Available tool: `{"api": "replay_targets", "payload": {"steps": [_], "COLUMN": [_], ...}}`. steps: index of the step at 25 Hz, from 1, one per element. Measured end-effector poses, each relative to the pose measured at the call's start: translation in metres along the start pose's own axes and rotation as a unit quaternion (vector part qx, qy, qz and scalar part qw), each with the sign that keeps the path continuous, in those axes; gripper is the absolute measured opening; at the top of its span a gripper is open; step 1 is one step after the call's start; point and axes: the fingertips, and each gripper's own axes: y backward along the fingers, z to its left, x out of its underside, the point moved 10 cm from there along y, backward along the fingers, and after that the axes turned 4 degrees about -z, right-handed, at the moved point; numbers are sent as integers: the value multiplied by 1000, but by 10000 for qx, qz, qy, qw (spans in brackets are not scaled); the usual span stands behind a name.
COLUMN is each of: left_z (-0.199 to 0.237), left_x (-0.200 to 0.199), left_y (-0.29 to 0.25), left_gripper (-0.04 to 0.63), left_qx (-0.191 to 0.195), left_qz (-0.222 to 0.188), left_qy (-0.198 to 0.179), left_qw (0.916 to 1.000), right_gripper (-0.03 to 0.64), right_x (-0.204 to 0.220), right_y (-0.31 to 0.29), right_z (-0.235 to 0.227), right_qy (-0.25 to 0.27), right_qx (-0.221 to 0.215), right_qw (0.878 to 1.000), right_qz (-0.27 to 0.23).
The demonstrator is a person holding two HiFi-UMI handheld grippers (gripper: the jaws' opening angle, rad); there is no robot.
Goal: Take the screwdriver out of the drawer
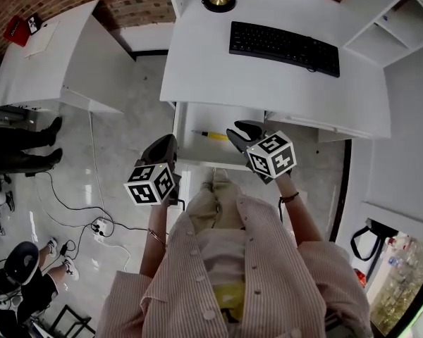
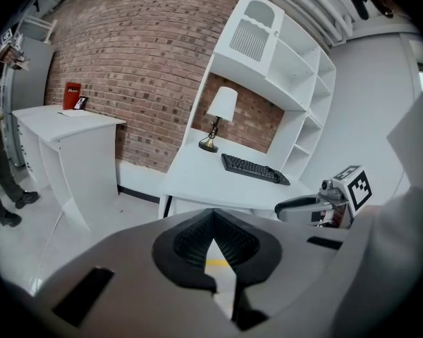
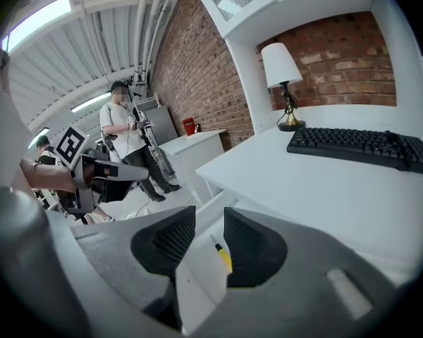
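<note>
One slim yellow-handled screwdriver [image 1: 211,134] lies flat in the open drawer [image 1: 194,151].

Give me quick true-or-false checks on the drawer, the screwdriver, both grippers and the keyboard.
1. The drawer is open. True.
2. The right gripper holds the screwdriver. False: its jaws stand apart with nothing gripped, and the screwdriver lies in the drawer.
3. The left gripper has its jaws together. True.
4. The keyboard sits in the drawer. False: it lies on top of the desk.
</note>
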Motion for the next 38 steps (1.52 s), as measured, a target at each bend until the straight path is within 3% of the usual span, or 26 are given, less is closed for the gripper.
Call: {"api": "replay_targets", "payload": {"steps": [11, 18, 25, 31, 38], "left_z": [29, 44, 55, 59, 61], "left_x": [9, 22, 26, 29, 32], "left_y": [-49, -80, -97, -103, -107], "left_gripper": [0, 0, 0, 0, 0], "left_qx": [13, 168, 302, 430, 519], "left_qz": [722, 1189, 1493, 1666, 1731], "left_qy": [82, 169, 127, 208, 312], "left_qw": [9974, 9926, 9883, 9849, 9830], "right_gripper": [110, 110, 110, 110, 110], "right_x": [21, 50, 74, 98, 120], "right_y": [-62, -103, -140, -166, -182], "right_z": [-23, -35, -41, -38, -41], "right_qy": [313, 501, 866, 1395, 1727], "right_qx": [-365, -558, -673, -847, -718], "right_qw": [9954, 9855, 9697, 9483, 9331], "right_qz": [823, 1522, 2184, 2721, 3072]}}
